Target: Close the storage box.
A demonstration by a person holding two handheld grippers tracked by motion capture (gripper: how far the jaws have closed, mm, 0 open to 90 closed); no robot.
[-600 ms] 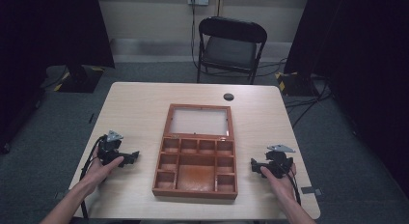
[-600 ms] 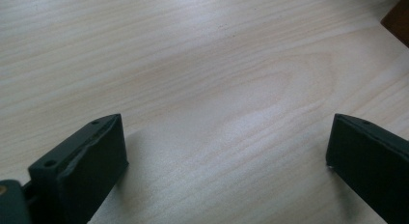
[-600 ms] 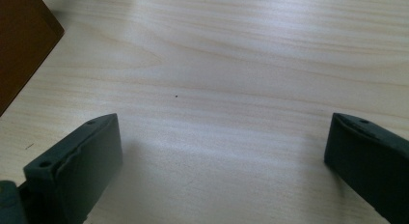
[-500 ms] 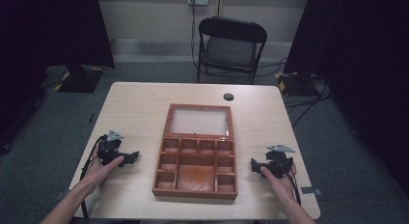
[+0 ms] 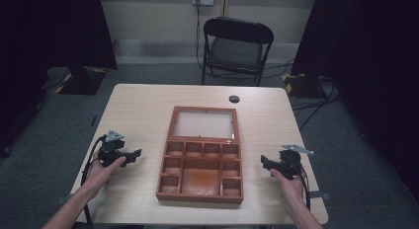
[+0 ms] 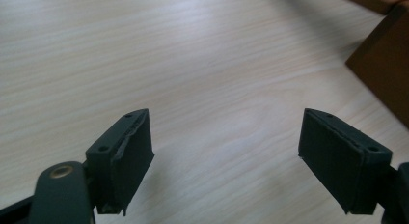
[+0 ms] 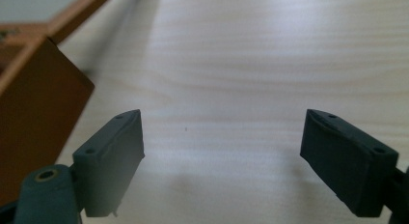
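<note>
From the high view, the wooden box lies open in the middle of the table, its glass-paned lid folded flat away from me and its compartmented tray toward me. My left gripper rests on the tabletop just to the left of the tray, jaws pointing toward the box, a gap of bare wood between them and its wall. My right gripper sits on the other side, jaws pointing in at the box's right wall — near it, not touching. A small dark round disc lies on the table beyond the lid, and a black folding chair stands past the far edge.

In the left gripper view, my two black jaws stand well spread, with nothing between the pads but pale tabletop. The box's brown corner shows at the upper right, apart from my jaw tips.

In the right gripper view, the jaws are likewise spread wide and empty — only light wood grain lies between the pads. The box's side wall rises at the left, close beside my left-hand jaw, and a strip of the lid's frame runs across the top left corner.
</note>
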